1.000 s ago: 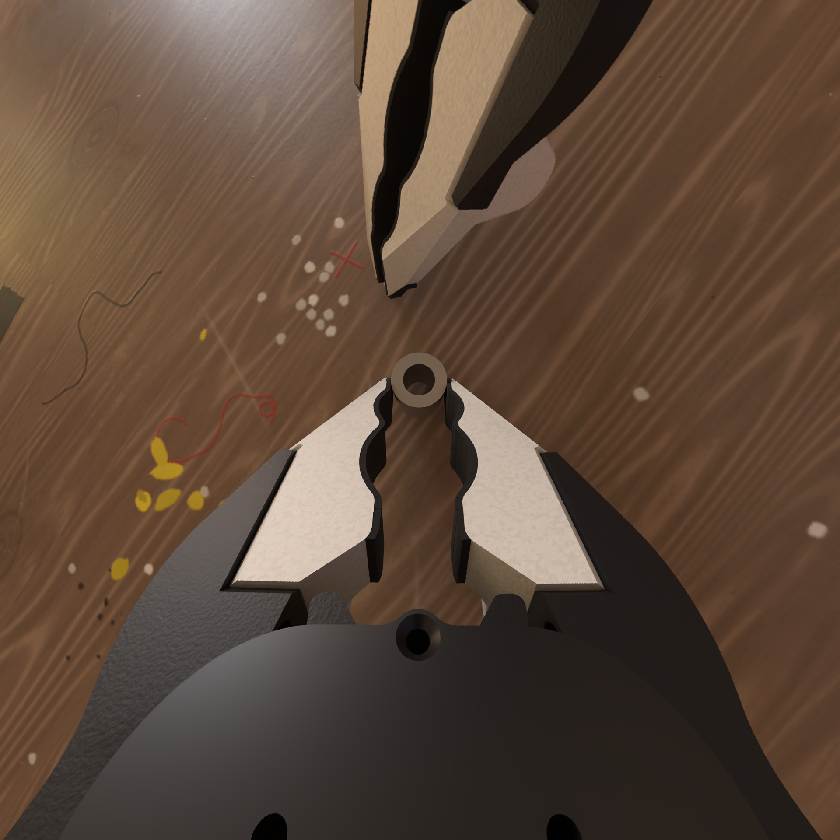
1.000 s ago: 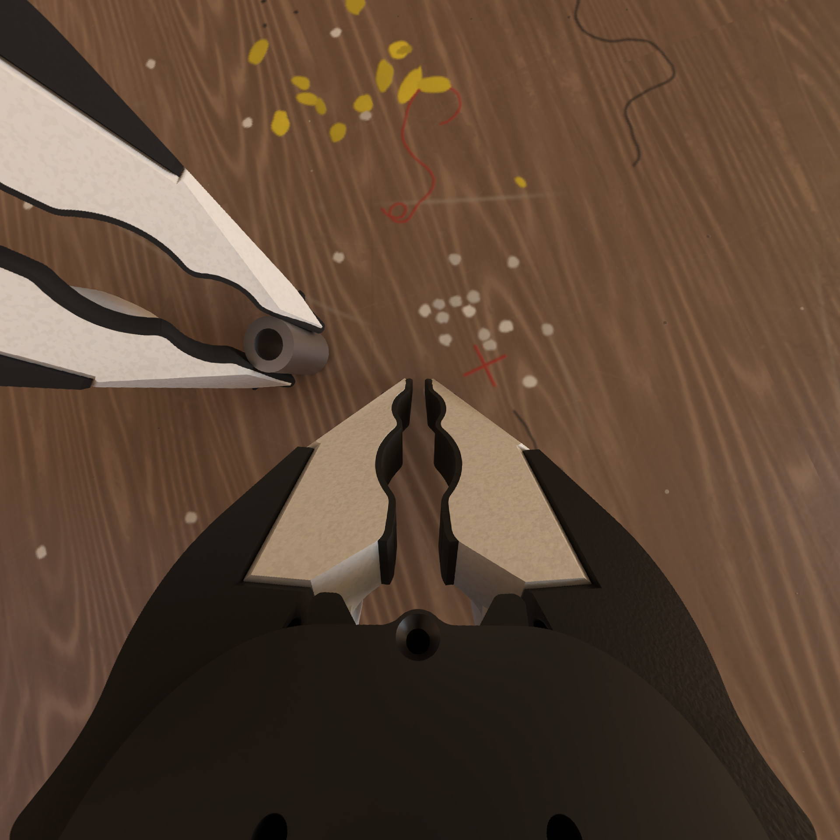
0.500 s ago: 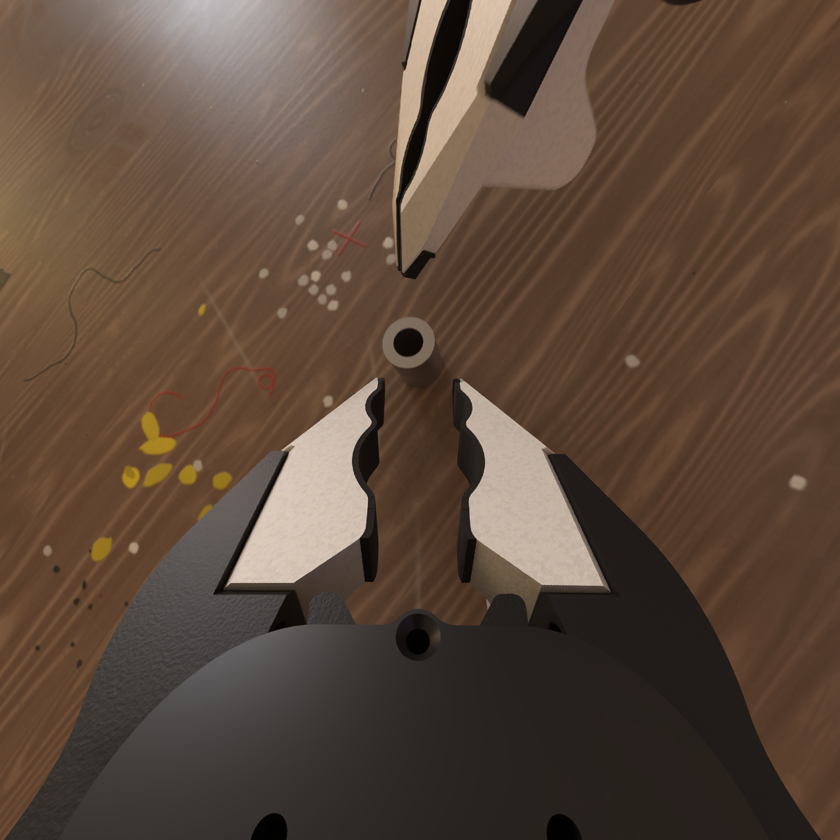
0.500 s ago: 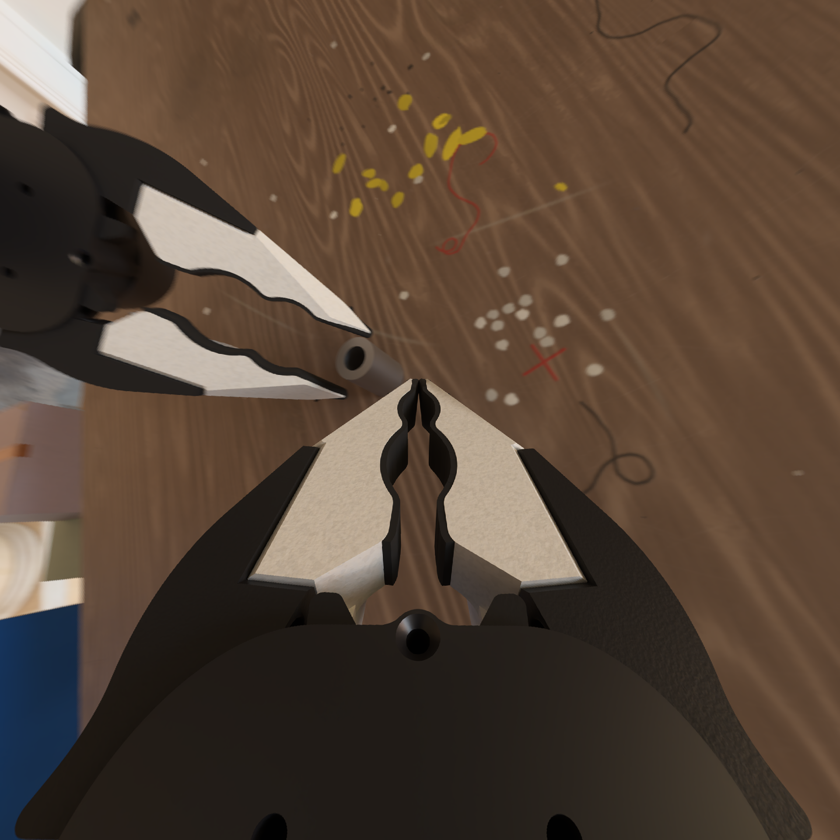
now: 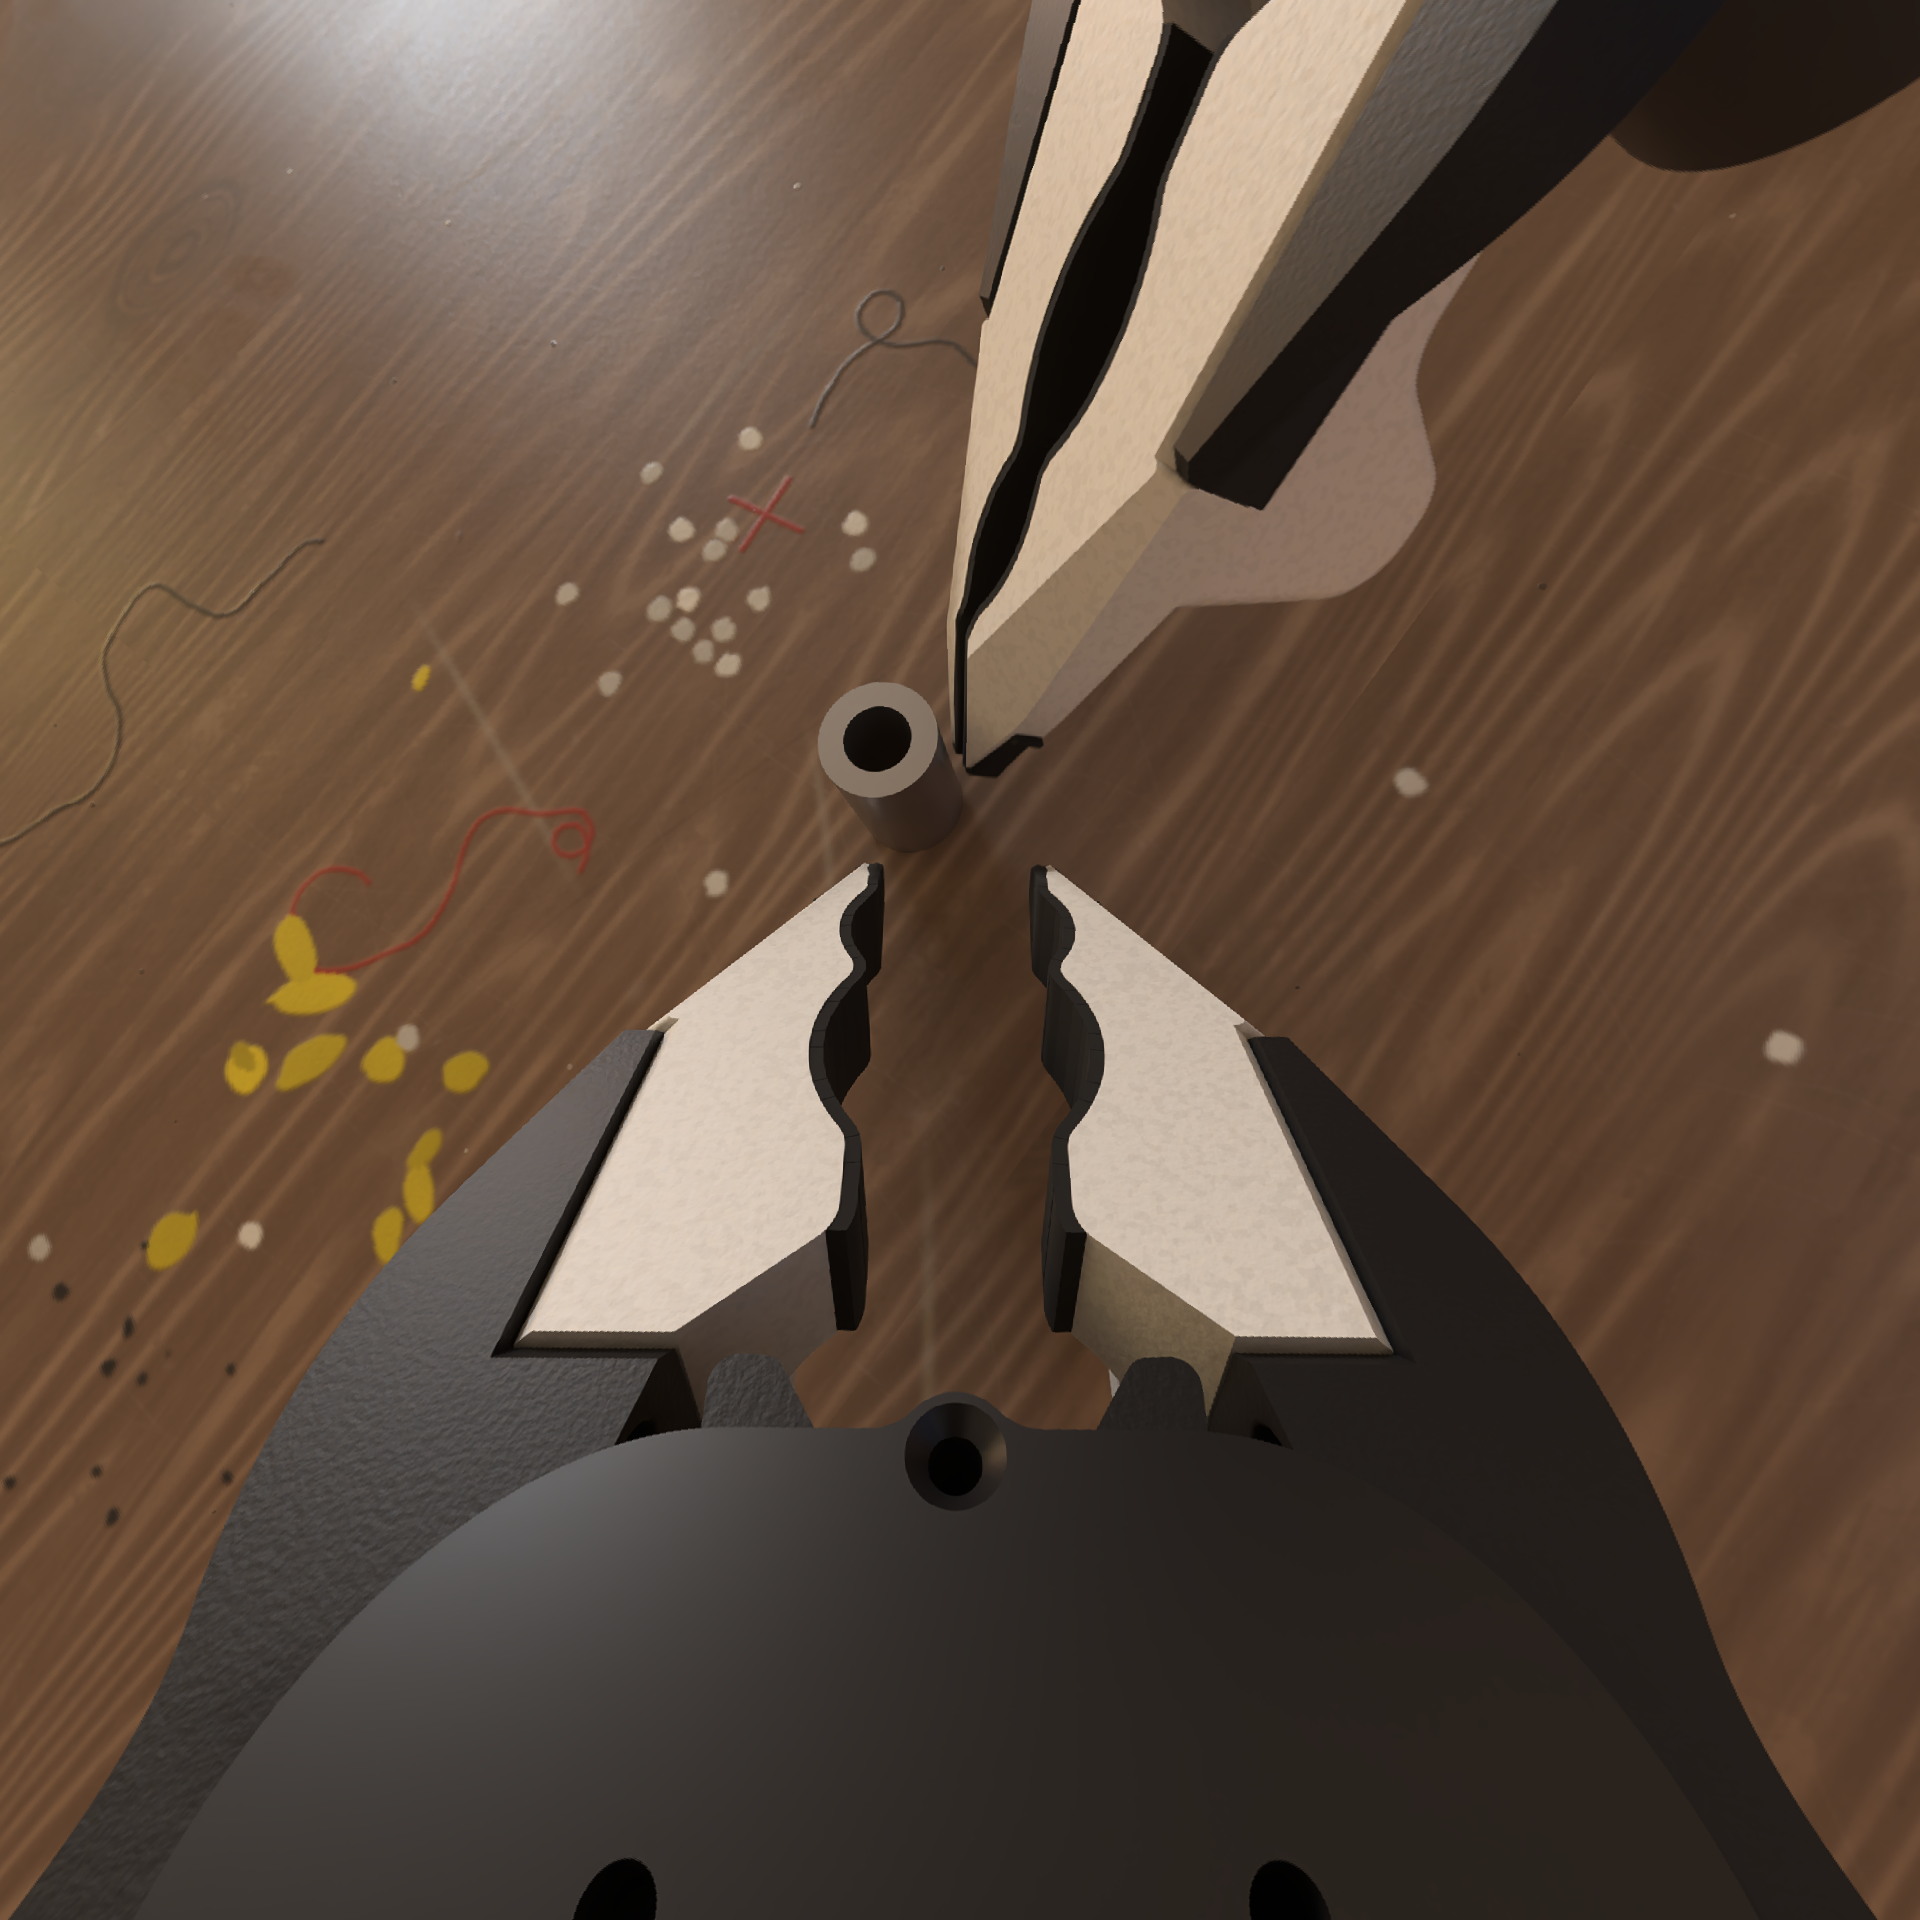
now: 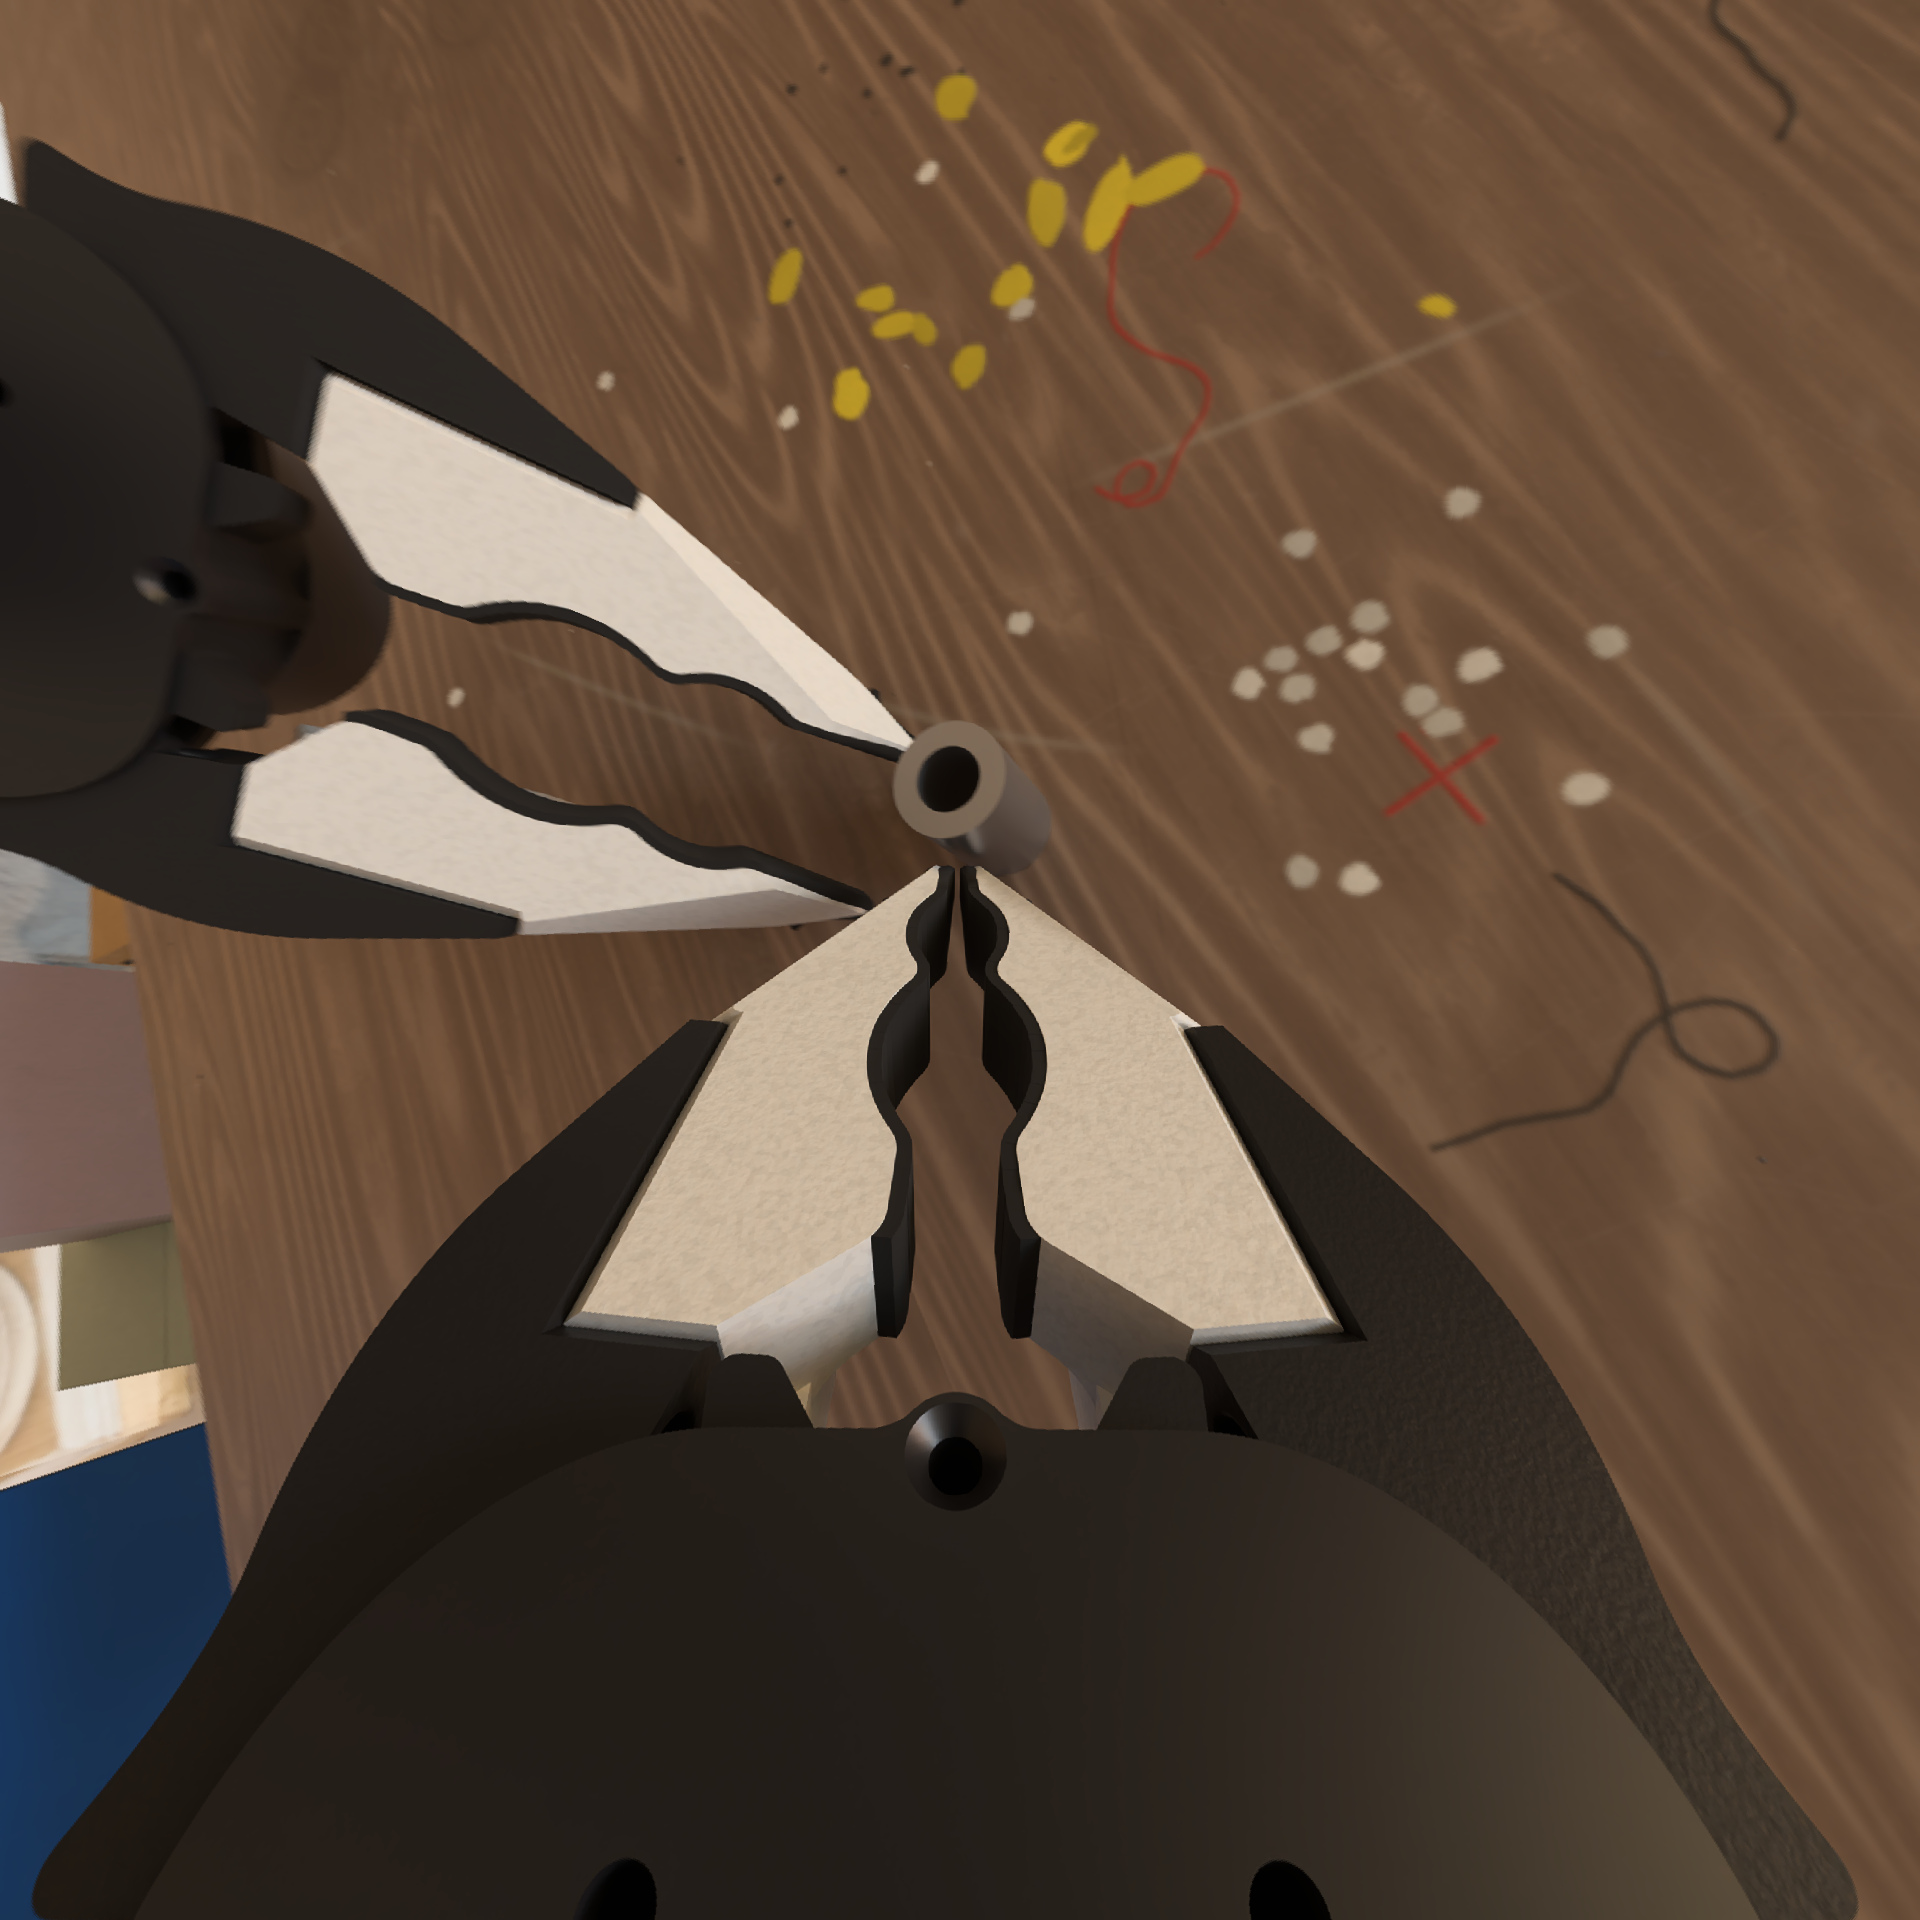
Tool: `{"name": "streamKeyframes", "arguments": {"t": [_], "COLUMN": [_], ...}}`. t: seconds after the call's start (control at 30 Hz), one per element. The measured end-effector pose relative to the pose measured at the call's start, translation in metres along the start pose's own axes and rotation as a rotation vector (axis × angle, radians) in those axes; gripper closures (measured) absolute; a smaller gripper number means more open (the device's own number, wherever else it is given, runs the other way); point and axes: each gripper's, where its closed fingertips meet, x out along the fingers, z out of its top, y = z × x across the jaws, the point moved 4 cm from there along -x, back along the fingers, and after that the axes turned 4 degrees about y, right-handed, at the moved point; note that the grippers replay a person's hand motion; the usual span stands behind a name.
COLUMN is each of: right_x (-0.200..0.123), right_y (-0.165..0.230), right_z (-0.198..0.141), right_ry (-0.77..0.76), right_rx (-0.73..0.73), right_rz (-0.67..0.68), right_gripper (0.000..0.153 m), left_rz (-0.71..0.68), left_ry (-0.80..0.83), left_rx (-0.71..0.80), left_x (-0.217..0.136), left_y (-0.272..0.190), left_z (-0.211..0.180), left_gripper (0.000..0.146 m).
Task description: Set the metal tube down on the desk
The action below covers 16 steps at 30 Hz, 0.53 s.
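Desk (image 5: 1558, 935) holds one metal tube (image 5: 894, 774) (two grippers near).

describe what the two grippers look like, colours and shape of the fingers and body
Both look alike. The left gripper and the right gripper each have a rounded matte black body with a small round screw hole at its front centre and two dark oval holes near the bottom edge. Each carries two tapering triangular fingers faced in speckled cream, edged black, with wavy scalloped black inner grip faces. No cables or markings show.
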Motion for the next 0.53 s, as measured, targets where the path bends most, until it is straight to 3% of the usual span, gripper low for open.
{"name": "streamKeyframes", "arguments": {"t": [0.53], "right_x": [-0.0016], "right_y": [-0.0088], "right_z": [-0.001], "right_ry": [-0.003], "right_rx": [0.055], "right_rz": [0.014], "right_gripper": [0.153], "left_rz": [-0.015], "left_ry": [-0.003], "left_rx": [0.032], "left_x": [0.0005], "left_y": [0.0014], "left_z": [0.0028], "left_gripper": [0.118]}}
